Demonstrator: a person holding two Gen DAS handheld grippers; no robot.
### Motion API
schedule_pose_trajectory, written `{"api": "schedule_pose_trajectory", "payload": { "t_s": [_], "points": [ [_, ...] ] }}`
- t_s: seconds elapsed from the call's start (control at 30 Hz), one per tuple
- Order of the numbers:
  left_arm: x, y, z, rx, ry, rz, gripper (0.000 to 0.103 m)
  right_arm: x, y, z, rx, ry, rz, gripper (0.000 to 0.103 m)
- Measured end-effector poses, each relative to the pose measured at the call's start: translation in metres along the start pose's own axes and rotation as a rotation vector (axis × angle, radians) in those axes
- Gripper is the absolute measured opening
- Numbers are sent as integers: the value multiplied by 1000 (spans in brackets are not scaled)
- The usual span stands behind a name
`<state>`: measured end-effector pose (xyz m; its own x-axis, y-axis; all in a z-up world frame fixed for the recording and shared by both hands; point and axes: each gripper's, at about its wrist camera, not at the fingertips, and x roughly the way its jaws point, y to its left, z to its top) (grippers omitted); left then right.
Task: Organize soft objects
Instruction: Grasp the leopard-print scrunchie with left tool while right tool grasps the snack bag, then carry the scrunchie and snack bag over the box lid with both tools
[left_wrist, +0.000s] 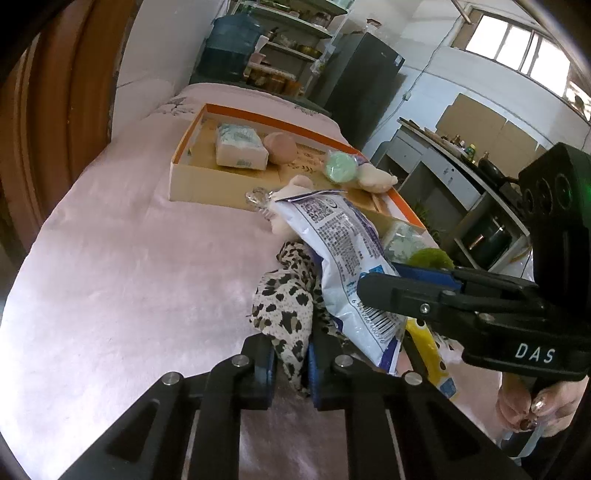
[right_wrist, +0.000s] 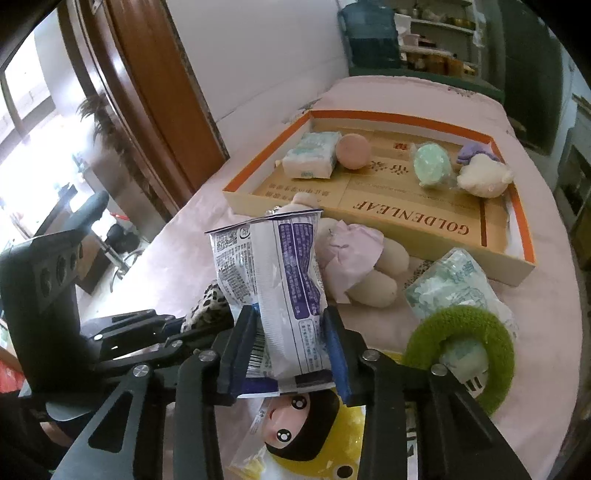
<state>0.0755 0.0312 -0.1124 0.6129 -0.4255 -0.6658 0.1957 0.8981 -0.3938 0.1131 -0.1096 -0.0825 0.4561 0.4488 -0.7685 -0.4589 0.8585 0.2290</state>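
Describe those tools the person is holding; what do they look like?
Each hand-held gripper, left and right, is a matte black frame of angular linkage bars with silver bolts and blue finger pads. The right one's body carries white "DAS" lettering, round lenses and a green light.

Glossy plastic snack bag, fuzzy green ring

Behind the fingers, the white-and-purple printed snack bag hides most of the beige plush doll in a lilac dress. Below them, the yellow cartoon-face packet is cut off by the picture's edge.
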Motion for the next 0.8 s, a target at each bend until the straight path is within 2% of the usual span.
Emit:
{"api": "schedule_pose_trajectory", "payload": {
  "t_s": [0.17, 0.8],
  "points": [
    [-10, 0, 0, -2, -26, 8, 13, -7, 3, -3, -7, -22, -16, 29],
    [-57, -13, 21, 57, -171, 27, 13, -55, 8, 3, 19, -133, -41, 29]
  ]
}}
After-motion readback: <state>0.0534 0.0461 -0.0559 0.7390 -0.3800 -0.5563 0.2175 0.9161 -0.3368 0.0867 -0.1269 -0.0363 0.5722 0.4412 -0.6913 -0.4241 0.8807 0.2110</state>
